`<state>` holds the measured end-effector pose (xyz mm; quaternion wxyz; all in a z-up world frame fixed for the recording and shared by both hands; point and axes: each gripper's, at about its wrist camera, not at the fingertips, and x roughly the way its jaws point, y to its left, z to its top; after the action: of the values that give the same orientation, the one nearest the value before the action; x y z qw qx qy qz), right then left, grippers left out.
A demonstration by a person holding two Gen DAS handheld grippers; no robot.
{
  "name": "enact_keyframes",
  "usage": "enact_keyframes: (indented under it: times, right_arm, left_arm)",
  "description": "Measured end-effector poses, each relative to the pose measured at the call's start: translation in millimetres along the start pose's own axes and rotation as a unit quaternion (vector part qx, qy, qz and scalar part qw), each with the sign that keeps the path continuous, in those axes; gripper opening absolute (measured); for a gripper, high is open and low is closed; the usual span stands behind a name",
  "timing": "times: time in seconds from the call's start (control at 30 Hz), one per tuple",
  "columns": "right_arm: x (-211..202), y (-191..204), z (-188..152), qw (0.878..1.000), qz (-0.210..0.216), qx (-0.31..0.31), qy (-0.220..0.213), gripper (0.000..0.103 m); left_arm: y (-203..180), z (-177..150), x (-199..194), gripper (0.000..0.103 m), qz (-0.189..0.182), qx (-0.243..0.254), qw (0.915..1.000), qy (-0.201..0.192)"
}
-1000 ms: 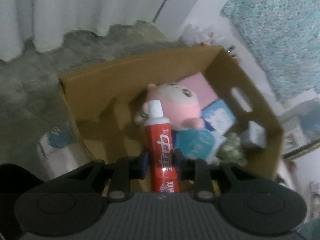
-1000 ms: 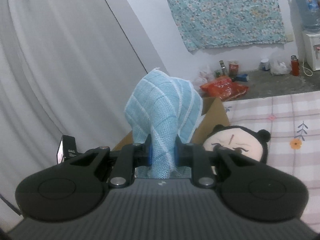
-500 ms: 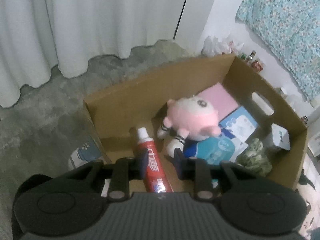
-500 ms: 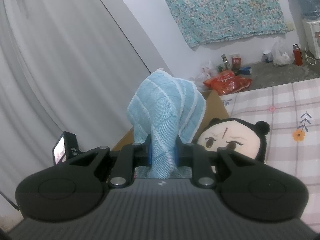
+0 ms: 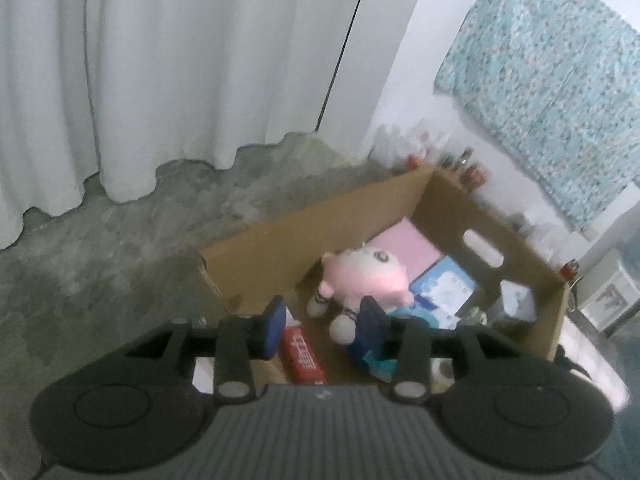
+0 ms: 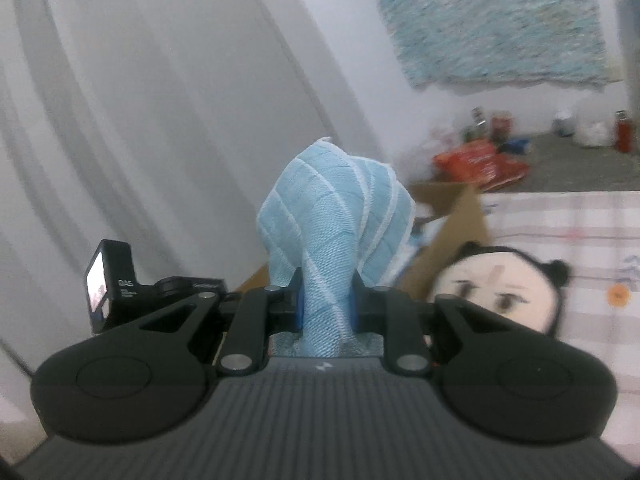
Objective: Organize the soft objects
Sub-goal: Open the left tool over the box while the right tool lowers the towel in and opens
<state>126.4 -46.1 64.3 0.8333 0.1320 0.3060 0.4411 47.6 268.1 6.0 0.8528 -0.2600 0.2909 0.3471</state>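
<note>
Left tongs (image 5: 322, 326) opening above the cardboard box (image 5: 496, 236), nothing between them; red tube (image 5: 302, 356) inside. Right tongs (image 6: 326, 304) clamped on blue towel (image 6: 332, 220), ready for boxing.

Your blue towel (image 6: 332, 248) is woven cloth, waffle-textured with white stripes, matt. Box (image 5: 280, 256) is plain brown cardboard, dull. Pink toy (image 5: 364, 280) is soft fuzzy plush; the black-haired doll (image 6: 504, 292) looks plush too. Toothpaste tube (image 5: 302, 354) is glossy red plastic. Floor (image 5: 100, 264) is rough bare concrete. Curtain (image 5: 160, 60) is smooth white fabric. Your bedsheet (image 6: 560, 216) is printed checked cloth.
</note>
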Motion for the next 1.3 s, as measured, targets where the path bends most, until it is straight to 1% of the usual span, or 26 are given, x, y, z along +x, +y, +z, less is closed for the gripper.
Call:
enact_keyframes:
  times: [0.1,0.2,0.23,0.27,0.33,0.4,0.43,0.47,0.57,0.63,0.73,0.83,0.9,0.97,1.03,1.07,1.13,1.17,1.2,1.23,1.27,1.3]
  right_arm:
    - [29,18,16,0.999,0.023,-0.015,0.044,0.018]
    - [71,27,30,0.991,0.060,0.005,0.117,0.018]
    - [89,26,32,0.986,0.074,0.023,0.149,0.018]
    - [109,25,32,0.977,0.090,0.048,0.188,0.018]
    - [145,21,28,0.959,0.096,0.083,0.253,0.018]
    - [179,19,20,0.945,0.062,0.090,0.309,0.018]
    - [191,20,16,0.939,0.045,0.082,0.330,0.018]
    - [206,20,11,0.932,0.018,0.072,0.355,0.018]
    - [237,25,-1,0.914,-0.040,0.028,0.402,0.019]
    - [250,31,-5,0.903,-0.066,-0.008,0.425,0.019]
    - [267,48,-16,0.884,-0.102,-0.095,0.446,0.020]
    - [281,60,-26,0.861,-0.119,-0.163,0.467,0.021]
    - [290,62,-34,0.843,-0.118,-0.184,0.492,0.021]
    - [295,64,-44,0.821,-0.106,-0.215,0.518,0.022]
    - [300,63,-51,0.806,-0.091,-0.233,0.536,0.024]
    - [302,62,-52,0.806,-0.078,-0.235,0.538,0.025]
    - [306,58,-50,0.808,-0.067,-0.224,0.541,0.031]
    - [307,55,-46,0.811,-0.064,-0.212,0.542,0.040]
    - [305,52,-40,0.819,-0.056,-0.198,0.536,0.051]
    - [303,52,-33,0.826,-0.050,-0.190,0.529,0.056]
    - [297,53,-25,0.836,-0.044,-0.186,0.515,0.066]
    - [292,55,-18,0.842,-0.041,-0.188,0.505,0.074]
  left_arm:
    - [11,2,-6,0.046,-0.015,0.000,0.9998,-0.010]
    - [24,4,-10,0.049,-0.021,-0.004,0.9995,-0.024]
    - [28,5,-10,0.049,-0.023,-0.005,0.9993,-0.029]
    - [33,6,-10,0.049,-0.026,-0.007,0.9991,-0.031]
    - [42,9,-9,0.049,-0.031,-0.014,0.9989,-0.034]
    - [51,10,-6,0.049,-0.035,-0.020,0.9986,-0.034]
    - [54,10,-4,0.049,-0.038,-0.021,0.9985,-0.034]
    - [57,10,-3,0.049,-0.040,-0.022,0.9984,-0.033]
    - [65,11,5,0.049,-0.049,-0.026,0.9981,-0.028]
    - [68,10,10,0.049,-0.054,-0.030,0.9978,-0.025]
    - [73,10,14,0.049,-0.060,-0.033,0.9974,-0.022]
    - [78,10,18,0.049,-0.064,-0.036,0.9971,-0.021]
    - [81,10,19,0.049,-0.066,-0.037,0.9970,-0.020]
    - [82,11,20,0.049,-0.068,-0.037,0.9968,-0.021]
    - [86,11,23,0.049,-0.067,-0.037,0.9968,-0.022]
    - [86,10,23,0.049,-0.067,-0.038,0.9968,-0.022]
    - [88,10,24,0.049,-0.069,-0.040,0.9966,-0.021]
    - [88,10,24,0.049,-0.070,-0.040,0.9965,-0.020]
    - [88,9,24,0.049,-0.070,-0.038,0.9966,-0.021]
    - [88,10,24,0.049,-0.071,-0.037,0.9966,-0.020]
    - [88,10,25,0.049,-0.072,-0.036,0.9965,-0.020]
    - [87,9,26,0.049,-0.074,-0.037,0.9964,-0.021]
